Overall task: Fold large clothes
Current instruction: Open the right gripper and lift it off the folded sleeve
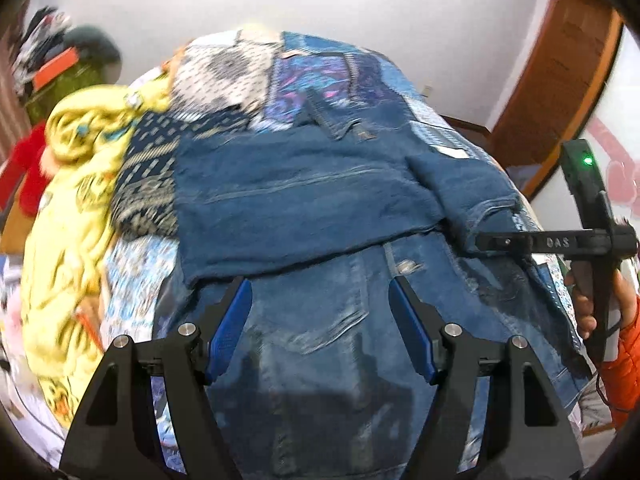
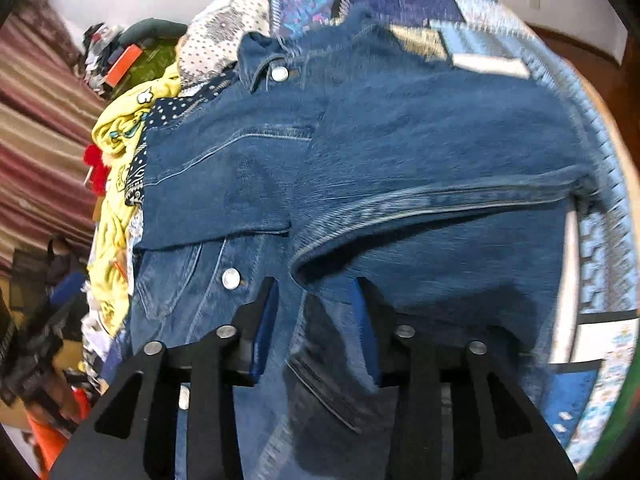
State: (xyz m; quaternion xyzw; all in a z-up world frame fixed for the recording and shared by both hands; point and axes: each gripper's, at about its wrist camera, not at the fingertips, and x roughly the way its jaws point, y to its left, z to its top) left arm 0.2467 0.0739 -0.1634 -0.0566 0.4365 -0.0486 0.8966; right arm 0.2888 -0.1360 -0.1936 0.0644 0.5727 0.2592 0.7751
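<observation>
While the denim jacket (image 1: 304, 200) lay spread on the patchwork bedspread (image 1: 332, 72), a sleeve folded across it, the left gripper (image 1: 320, 300) hovered over its near hem, jaws wide apart and empty. Right gripper (image 2: 316, 300): jaws partly apart over denim, clamping nothing. Yellow garment (image 1: 76, 184) heaped at left.

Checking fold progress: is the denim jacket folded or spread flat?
Partly folded: denim jacket has its sleeves laid across the body.
</observation>
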